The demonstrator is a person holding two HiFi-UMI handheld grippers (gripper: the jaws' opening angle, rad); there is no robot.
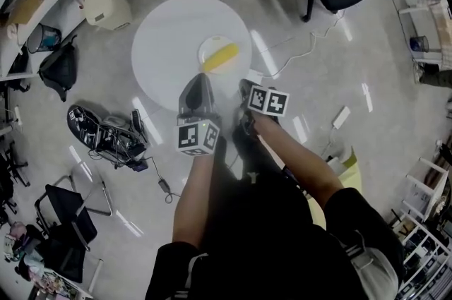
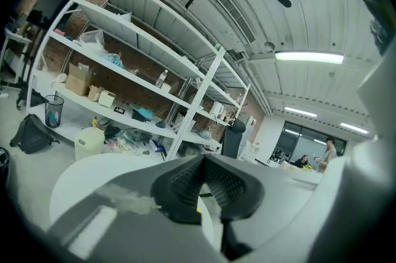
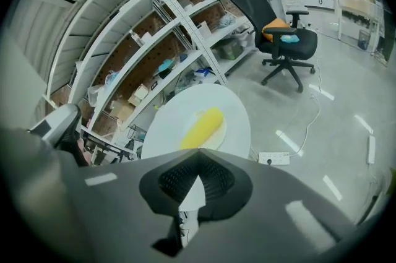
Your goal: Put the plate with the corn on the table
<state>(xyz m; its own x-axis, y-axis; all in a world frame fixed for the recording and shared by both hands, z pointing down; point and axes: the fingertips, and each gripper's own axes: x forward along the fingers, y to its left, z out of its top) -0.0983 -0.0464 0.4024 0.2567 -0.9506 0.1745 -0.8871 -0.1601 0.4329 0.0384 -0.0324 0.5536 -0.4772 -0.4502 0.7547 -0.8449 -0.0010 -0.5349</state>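
Right hand-held gripper [image 3: 197, 164] and left hand-held gripper [image 2: 202, 164] both hang clenched and empty, the corn [image 1: 221, 57] on its plate [image 1: 209, 44] sitting toward the round tabletop's [image 1: 166, 44] right edge, where a careless swing could knock it off.

The left gripper [image 2: 203, 156] hides much of the table [image 2: 86, 178].

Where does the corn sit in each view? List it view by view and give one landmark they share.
Head view: corn on the plate, upper centre.
Left gripper view: not clearly in it; the left tongs block that spot.
Right gripper view: corn at centre, just above the right tongs.
Shared landmark: the round white table.
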